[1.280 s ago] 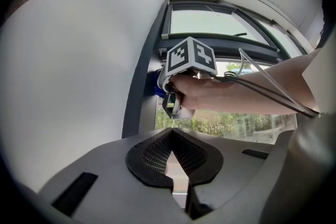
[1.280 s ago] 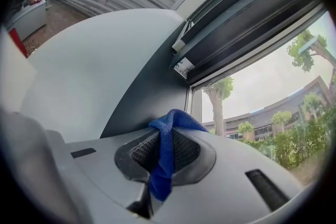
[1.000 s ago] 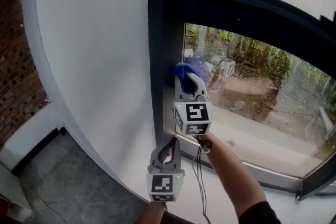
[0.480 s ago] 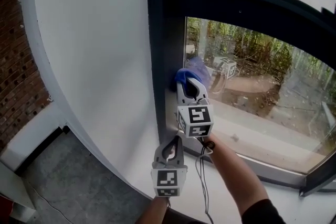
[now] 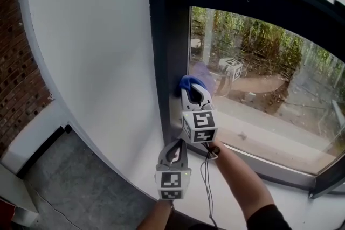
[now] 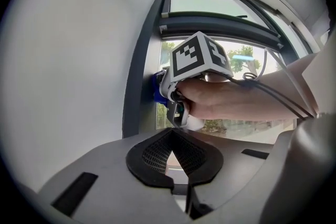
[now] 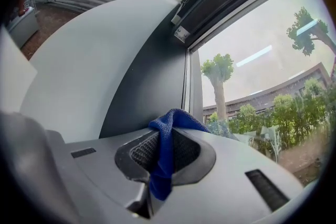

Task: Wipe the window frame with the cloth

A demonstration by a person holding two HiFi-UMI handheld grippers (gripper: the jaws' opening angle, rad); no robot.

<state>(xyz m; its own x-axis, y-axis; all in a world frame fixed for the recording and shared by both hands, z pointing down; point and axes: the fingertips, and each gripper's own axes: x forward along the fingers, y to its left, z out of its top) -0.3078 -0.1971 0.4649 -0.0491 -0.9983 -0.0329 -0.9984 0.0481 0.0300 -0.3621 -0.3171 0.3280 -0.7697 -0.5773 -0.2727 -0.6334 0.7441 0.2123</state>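
Note:
My right gripper (image 5: 192, 89) is shut on a blue cloth (image 5: 190, 83) and holds it against the dark vertical window frame (image 5: 168, 35), beside the glass. In the right gripper view the blue cloth (image 7: 167, 141) sits pinched between the two pads, bunched at the tips against the window frame (image 7: 149, 81). The left gripper (image 5: 173, 149) hangs lower, below the right hand, shut with nothing in it. In the left gripper view the left gripper (image 6: 173, 136) looks up at the right gripper's marker cube (image 6: 198, 56) and a bit of the blue cloth (image 6: 156, 89).
A white curved wall (image 5: 91, 46) lies left of the frame. The window pane (image 5: 259, 83) shows trees and ground outside. A white sill (image 5: 242, 140) runs along the bottom of the glass. Brick wall (image 5: 16, 78) and grey floor (image 5: 70, 180) are at the left.
The right gripper and the cloth have slid down the vertical frame by a little. The left gripper has stayed below it, shut.

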